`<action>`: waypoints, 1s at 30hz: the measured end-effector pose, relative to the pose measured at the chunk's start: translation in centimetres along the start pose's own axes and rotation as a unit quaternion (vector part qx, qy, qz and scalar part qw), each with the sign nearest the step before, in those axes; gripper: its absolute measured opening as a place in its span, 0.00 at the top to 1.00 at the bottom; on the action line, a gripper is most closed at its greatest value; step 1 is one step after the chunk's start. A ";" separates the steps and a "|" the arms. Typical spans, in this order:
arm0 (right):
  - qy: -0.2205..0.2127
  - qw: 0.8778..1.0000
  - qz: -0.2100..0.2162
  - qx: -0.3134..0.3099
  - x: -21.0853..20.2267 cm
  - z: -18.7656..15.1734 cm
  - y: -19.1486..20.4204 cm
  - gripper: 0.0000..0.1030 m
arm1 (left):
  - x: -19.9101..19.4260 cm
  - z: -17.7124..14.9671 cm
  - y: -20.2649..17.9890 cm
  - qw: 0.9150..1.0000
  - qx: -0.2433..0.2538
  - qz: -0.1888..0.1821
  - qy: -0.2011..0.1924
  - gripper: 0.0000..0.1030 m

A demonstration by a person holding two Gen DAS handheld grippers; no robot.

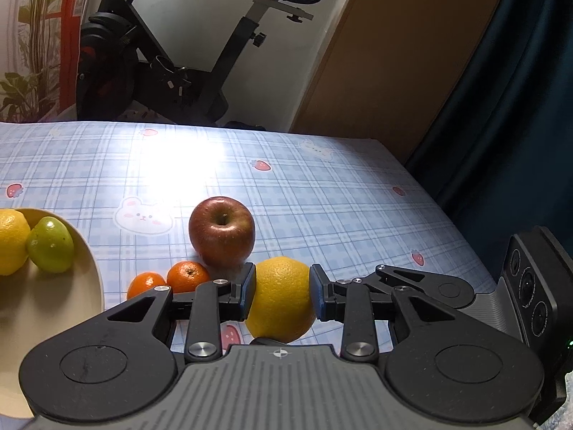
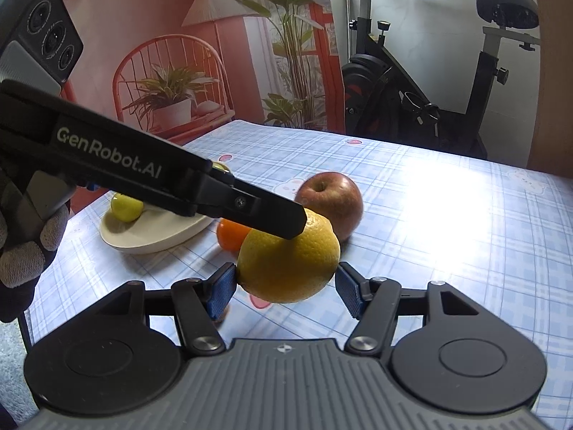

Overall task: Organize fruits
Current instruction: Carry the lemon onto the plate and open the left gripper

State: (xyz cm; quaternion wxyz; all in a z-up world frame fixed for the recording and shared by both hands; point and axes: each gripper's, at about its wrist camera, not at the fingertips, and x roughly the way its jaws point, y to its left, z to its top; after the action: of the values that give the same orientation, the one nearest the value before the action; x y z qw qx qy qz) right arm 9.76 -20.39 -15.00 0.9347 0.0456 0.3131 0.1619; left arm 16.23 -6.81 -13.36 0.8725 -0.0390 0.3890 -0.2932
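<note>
A yellow orange (image 1: 281,299) sits between my left gripper's (image 1: 283,292) pads, which press on both its sides. In the right wrist view the same orange (image 2: 288,261) lies between my right gripper's (image 2: 286,288) open blue pads (image 2: 222,292), and the left gripper's finger (image 2: 250,208) rests against its top. A red apple (image 1: 222,231) (image 2: 331,199) stands just behind. Two small tangerines (image 1: 188,276) (image 1: 145,285) lie to its left. A cream plate (image 1: 91,279) (image 2: 154,233) holds a lemon (image 1: 10,242) and a green fruit (image 1: 50,243) (image 2: 125,208).
The table wears a blue plaid cloth with bunnies and strawberries (image 1: 322,186). Its right edge (image 1: 465,222) drops off near a dark curtain. An exercise bike (image 1: 161,57) stands behind the table. A red chair with a potted plant (image 2: 172,96) stands beyond the far left corner.
</note>
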 end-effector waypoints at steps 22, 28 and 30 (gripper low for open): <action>0.078 0.990 0.072 -0.091 14.0 6.2 12.2 0.39 | -7.3 0.5 16.1 0.992 -0.113 0.060 -0.008 0.67; 0.087 0.989 0.072 -0.093 16.0 6.7 12.8 0.39 | -7.2 0.9 18.1 0.990 -0.123 0.070 -0.007 0.67; 0.089 0.989 0.073 -0.088 16.3 6.8 12.9 0.39 | -6.9 1.0 18.2 0.990 -0.117 0.076 -0.007 0.67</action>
State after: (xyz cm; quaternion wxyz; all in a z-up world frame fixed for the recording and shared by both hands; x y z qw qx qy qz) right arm 22.55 -2.73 -16.41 0.8894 -0.0290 0.3752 0.2597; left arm 22.11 11.82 -13.50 0.8846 -0.1130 0.4160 -0.1778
